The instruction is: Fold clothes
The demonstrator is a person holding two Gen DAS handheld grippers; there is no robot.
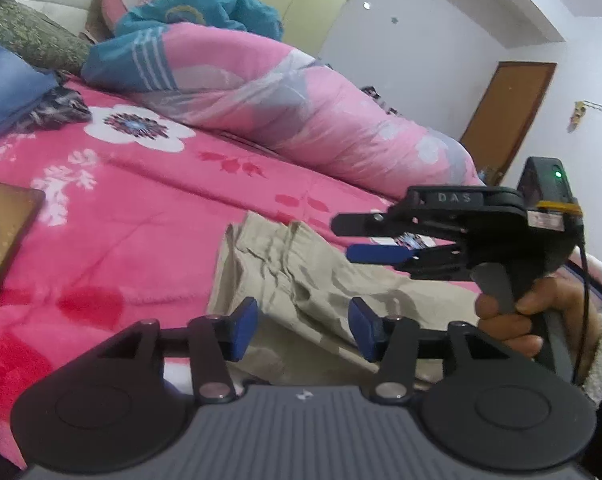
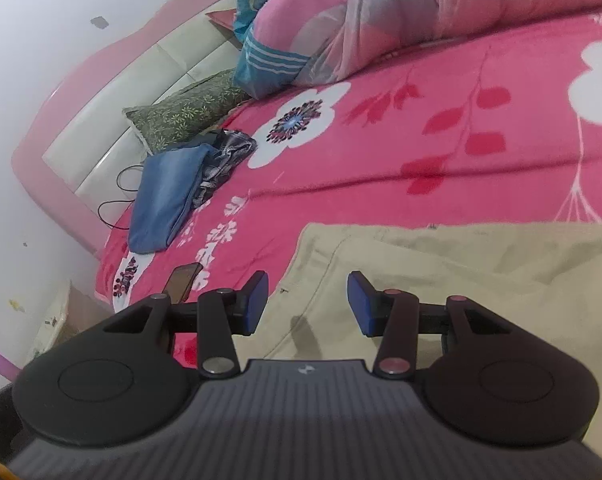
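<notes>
Khaki trousers [image 1: 301,272] are lying crumpled on the near edge of a pink bed [image 1: 141,220]; left gripper [image 1: 303,328] and right gripper [image 2: 307,304] are hovering open above them, judged reaching to grasp an edge next

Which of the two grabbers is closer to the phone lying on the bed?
Left. The left gripper sits over the beige trousers, with the phone off to its left on the pink blanket. The right gripper hovers over the trousers' far side, farther from the phone.
</notes>
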